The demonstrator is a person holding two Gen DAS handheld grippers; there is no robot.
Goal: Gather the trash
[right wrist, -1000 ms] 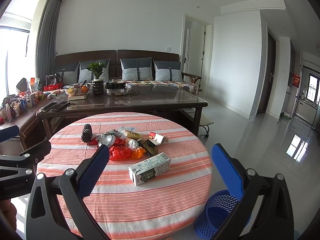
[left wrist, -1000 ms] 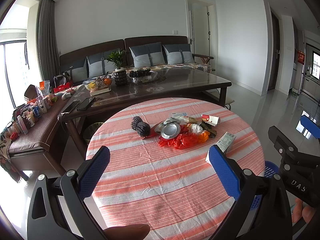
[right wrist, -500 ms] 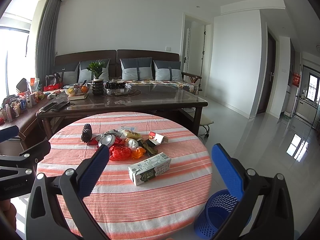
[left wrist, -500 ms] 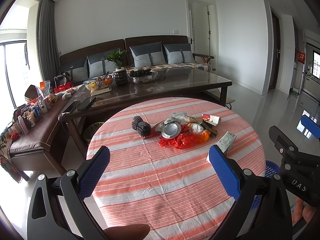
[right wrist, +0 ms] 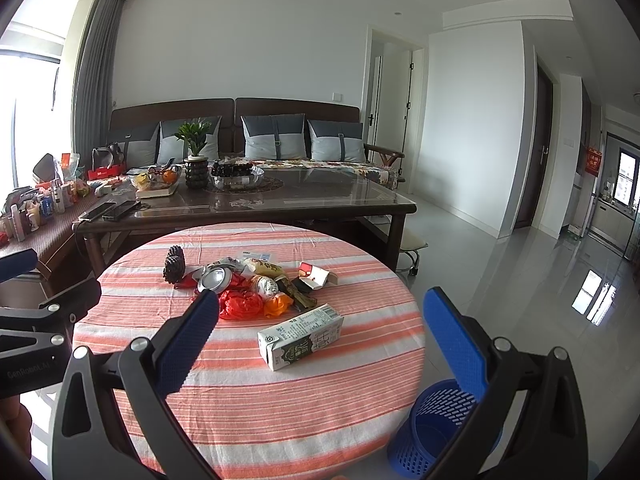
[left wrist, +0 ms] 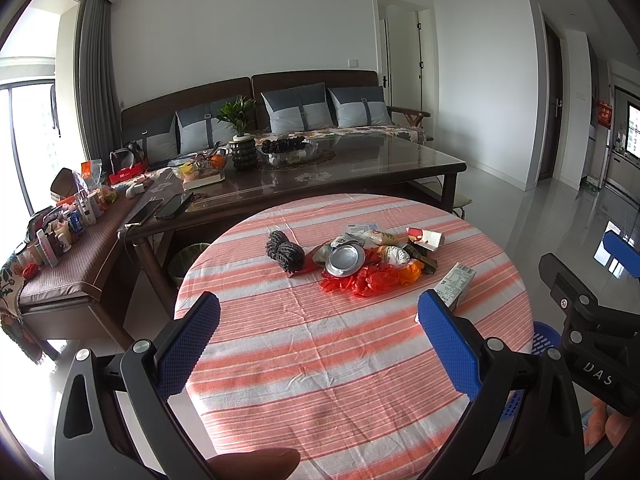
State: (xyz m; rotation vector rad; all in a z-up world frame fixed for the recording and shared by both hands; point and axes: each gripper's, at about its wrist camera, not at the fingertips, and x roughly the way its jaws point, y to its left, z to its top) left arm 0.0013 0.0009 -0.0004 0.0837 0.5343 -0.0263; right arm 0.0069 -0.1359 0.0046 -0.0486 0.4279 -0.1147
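Observation:
A pile of trash lies mid-table on the round striped table (left wrist: 340, 360): red plastic bag (left wrist: 368, 280), metal lid (left wrist: 345, 260), dark scrubber (left wrist: 285, 255), wrappers and a small red-white box (left wrist: 426, 237). A milk carton (right wrist: 301, 337) lies on its side nearer the right gripper; it also shows in the left wrist view (left wrist: 456, 285). A blue mesh bin (right wrist: 432, 428) stands on the floor at the table's right edge. My left gripper (left wrist: 318, 344) and right gripper (right wrist: 320, 340) are both open and empty, held above the table's near side.
A dark glass-topped coffee table (left wrist: 360, 172) with a plant, fruit bowls and phones stands behind the round table. A sofa (left wrist: 312, 108) is against the wall. A cluttered bench (left wrist: 60, 248) is at the left. Tiled floor extends to the right.

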